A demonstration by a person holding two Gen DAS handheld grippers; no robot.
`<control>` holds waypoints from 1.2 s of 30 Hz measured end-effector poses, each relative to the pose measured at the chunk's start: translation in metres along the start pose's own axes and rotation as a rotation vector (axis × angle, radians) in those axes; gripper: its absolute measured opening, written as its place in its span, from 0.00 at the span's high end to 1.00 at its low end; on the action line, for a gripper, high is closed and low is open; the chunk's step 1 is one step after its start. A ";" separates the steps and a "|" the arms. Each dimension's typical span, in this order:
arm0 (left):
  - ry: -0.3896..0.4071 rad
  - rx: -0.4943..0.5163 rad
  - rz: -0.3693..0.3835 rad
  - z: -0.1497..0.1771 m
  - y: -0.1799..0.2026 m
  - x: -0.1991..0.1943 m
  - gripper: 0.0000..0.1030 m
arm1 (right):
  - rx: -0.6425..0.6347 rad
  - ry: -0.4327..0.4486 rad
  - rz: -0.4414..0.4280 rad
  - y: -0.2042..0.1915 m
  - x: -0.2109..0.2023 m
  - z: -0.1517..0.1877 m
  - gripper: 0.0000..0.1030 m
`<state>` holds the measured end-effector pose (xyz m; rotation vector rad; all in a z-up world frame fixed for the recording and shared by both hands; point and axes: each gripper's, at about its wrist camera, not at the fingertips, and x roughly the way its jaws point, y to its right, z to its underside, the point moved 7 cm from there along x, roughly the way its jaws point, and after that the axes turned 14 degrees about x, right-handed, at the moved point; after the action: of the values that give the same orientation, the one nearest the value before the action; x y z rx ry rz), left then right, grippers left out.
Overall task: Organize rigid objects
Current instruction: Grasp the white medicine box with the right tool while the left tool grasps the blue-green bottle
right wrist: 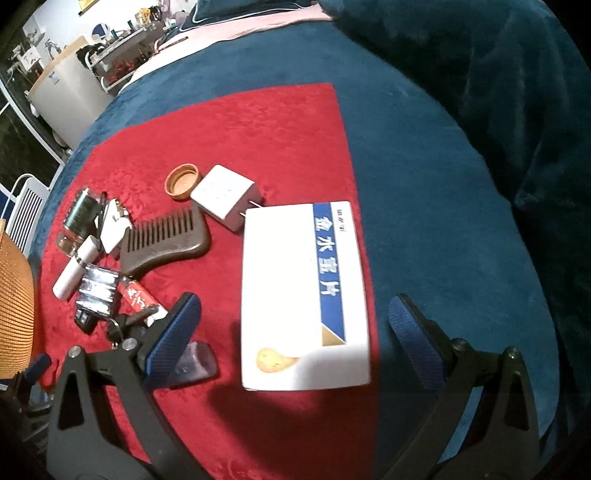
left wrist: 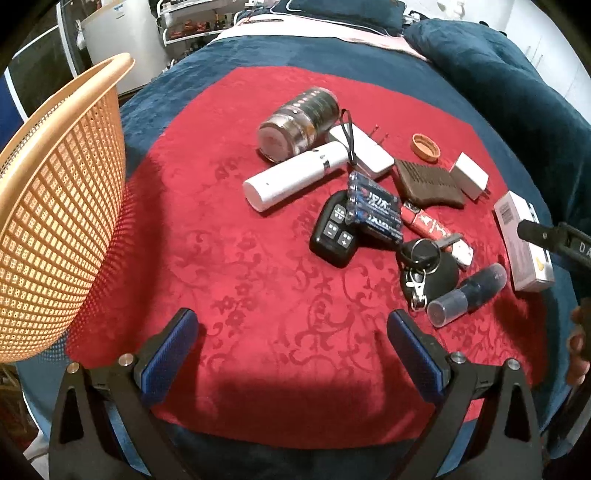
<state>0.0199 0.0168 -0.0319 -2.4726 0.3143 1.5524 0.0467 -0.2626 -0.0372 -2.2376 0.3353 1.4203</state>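
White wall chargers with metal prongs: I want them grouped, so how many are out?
2: one beside the clear jar, one right of the brown comb.

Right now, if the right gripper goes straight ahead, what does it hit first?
Likely the white medicine box: it lies between the open jaws of the right gripper, straddling the red cloth edge. Height above it is unclear.

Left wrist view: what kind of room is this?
Probably a bedroom at home: the red cloth is spread on a bed's blue plush blanket, with a pillow beyond and cluttered shelves behind.
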 end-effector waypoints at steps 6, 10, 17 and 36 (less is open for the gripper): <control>-0.015 0.003 0.007 0.003 0.004 0.004 0.01 | 0.024 -0.014 0.001 0.004 0.005 0.005 0.02; -0.026 0.022 0.004 0.006 0.009 0.006 0.01 | 0.036 -0.033 0.001 0.015 0.011 0.009 0.02; 0.072 0.201 0.057 -0.013 0.063 -0.022 0.02 | 0.031 -0.056 -0.052 0.018 0.014 0.009 0.36; -0.042 0.585 0.169 -0.047 0.167 0.025 0.70 | 0.093 -0.069 -0.134 0.039 -0.015 0.012 0.36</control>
<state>0.0232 -0.1580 -0.0444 -1.9933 0.8523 1.3205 0.0132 -0.2906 -0.0380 -2.0899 0.2202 1.3795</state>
